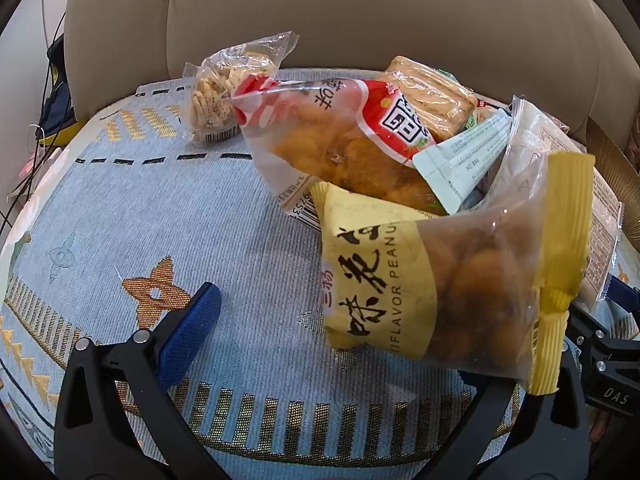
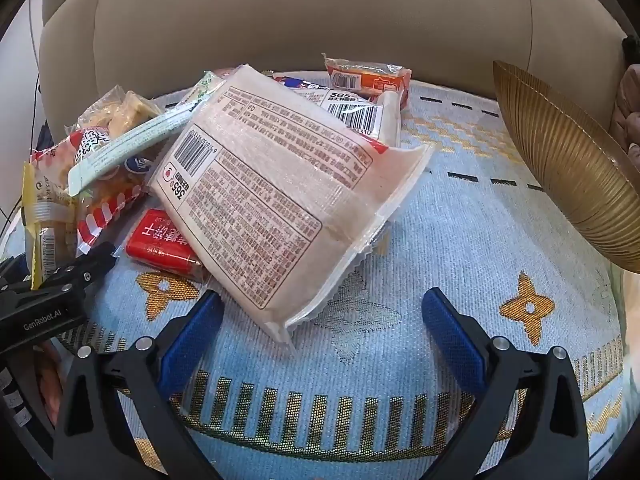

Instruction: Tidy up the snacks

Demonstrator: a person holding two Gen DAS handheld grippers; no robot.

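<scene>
A pile of snack packets lies on the round table's pale blue cloth (image 1: 132, 208). In the left wrist view a yellow peanut packet (image 1: 440, 288) stands at the right and hides my left gripper's (image 1: 340, 312) right finger; the blue left finger (image 1: 192, 332) is far off, so the gripper is open. Behind are a red-and-white fried-snack packet (image 1: 340, 136), a cracker packet (image 1: 432, 92) and a clear biscuit bag (image 1: 224, 92). In the right wrist view a large white packet (image 2: 280, 192) lies label up, its near corner between my open right gripper's (image 2: 322, 300) fingers, closer to the left one.
A ribbed golden dish (image 2: 560, 168) is at the right edge of the table. A red packet (image 2: 164, 240) lies under the white one, and an orange packet (image 2: 368, 76) sits at the back. A beige sofa (image 2: 300, 12) curves behind. Cables hang at the far left (image 1: 44, 92).
</scene>
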